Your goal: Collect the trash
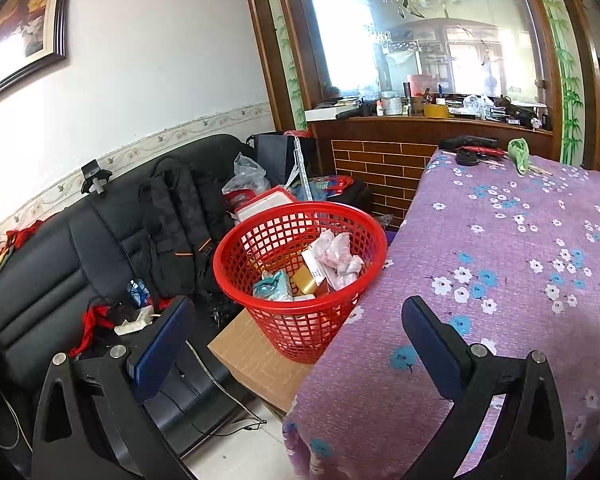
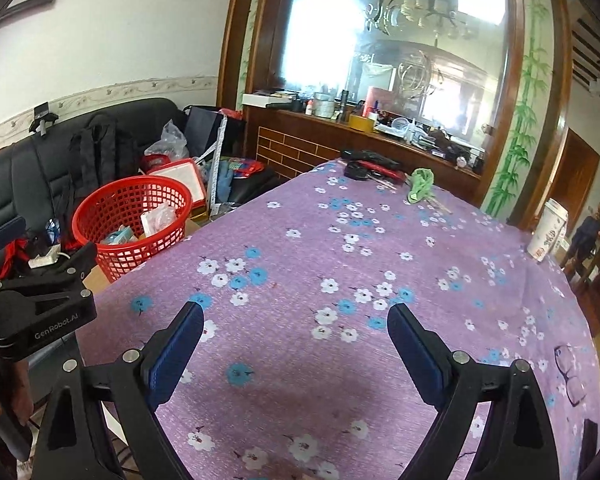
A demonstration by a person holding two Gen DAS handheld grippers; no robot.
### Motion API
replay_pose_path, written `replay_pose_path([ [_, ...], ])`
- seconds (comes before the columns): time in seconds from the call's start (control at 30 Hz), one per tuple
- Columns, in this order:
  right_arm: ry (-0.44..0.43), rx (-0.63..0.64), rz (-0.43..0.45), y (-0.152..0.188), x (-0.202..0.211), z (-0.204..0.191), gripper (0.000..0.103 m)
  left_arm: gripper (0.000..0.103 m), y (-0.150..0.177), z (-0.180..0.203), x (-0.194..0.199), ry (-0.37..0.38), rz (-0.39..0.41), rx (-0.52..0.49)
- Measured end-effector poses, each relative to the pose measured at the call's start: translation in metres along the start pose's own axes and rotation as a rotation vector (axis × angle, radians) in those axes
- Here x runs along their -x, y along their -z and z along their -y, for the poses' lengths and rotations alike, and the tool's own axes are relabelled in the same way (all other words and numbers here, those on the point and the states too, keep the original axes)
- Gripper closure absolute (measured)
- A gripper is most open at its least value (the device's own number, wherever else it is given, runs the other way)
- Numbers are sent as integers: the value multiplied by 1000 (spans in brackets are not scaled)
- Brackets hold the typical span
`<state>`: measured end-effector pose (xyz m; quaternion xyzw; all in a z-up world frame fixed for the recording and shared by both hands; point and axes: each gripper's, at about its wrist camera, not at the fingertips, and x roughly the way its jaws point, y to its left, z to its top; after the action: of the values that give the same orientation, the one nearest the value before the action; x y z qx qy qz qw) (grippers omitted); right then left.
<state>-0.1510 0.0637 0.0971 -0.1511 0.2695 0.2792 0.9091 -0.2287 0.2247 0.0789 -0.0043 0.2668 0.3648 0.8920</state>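
Beside the counter [image 1: 520, 240], on a cardboard box [image 1: 252, 356], stands the red basket [image 1: 300, 256] holding crumpled trash [image 1: 336, 256]. The left hand-held gripper [image 1: 296, 320] hovers near it, released and empty; the right hand-held gripper [image 2: 296, 320] is spread over the floral cloth, also empty.
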Motion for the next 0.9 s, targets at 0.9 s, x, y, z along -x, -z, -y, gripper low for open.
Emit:
replay_pose_path([
  [0.9,12,-18,-36,4,-8,4,8,0,6,0,-3,5,0,-4],
])
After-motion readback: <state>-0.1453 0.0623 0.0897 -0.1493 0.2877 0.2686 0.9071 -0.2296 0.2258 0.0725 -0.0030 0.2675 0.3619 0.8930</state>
